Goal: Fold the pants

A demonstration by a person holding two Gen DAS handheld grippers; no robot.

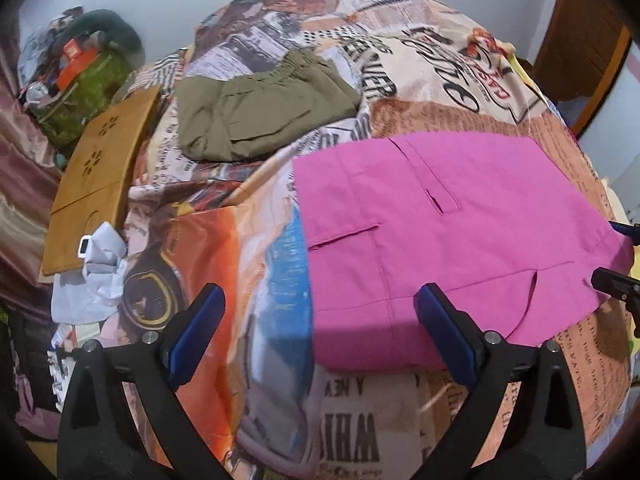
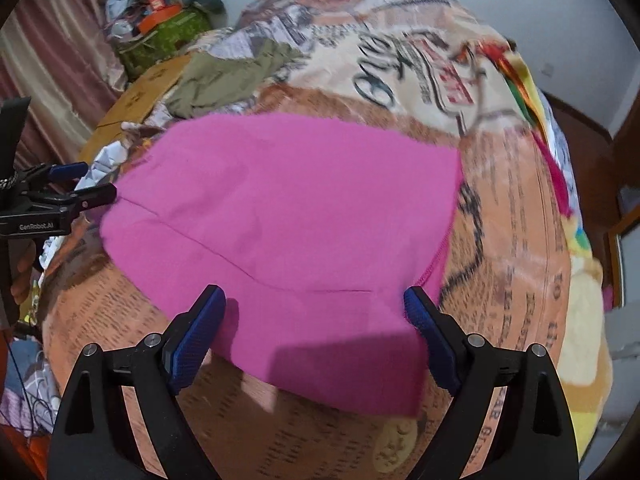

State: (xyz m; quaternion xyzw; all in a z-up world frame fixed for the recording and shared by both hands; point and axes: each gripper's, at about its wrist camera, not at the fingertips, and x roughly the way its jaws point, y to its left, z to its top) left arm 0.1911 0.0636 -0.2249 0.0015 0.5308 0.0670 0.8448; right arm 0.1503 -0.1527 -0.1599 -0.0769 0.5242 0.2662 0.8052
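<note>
Pink pants (image 1: 448, 240) lie flat and folded on the patterned bedspread (image 1: 452, 120), pocket slits facing up. My left gripper (image 1: 320, 300) hovers open above their near left corner, nothing between its blue pads (image 1: 196, 332). The right wrist view shows the same pink pants (image 2: 288, 220) spread under my right gripper (image 2: 314, 300), which also stands open and empty over their near edge. The left gripper (image 2: 86, 182) appears at that view's left edge, beside the pants' left corner. The right gripper's fingertips (image 1: 614, 278) peek in at the left wrist view's right edge.
Folded olive-green pants (image 1: 260, 116) lie farther back on the bed. A wooden board (image 1: 96, 184) and crumpled pale cloth (image 1: 96, 276) sit at the bed's left side, with a cluttered green bag (image 1: 80, 80) behind. A white wall stands beyond.
</note>
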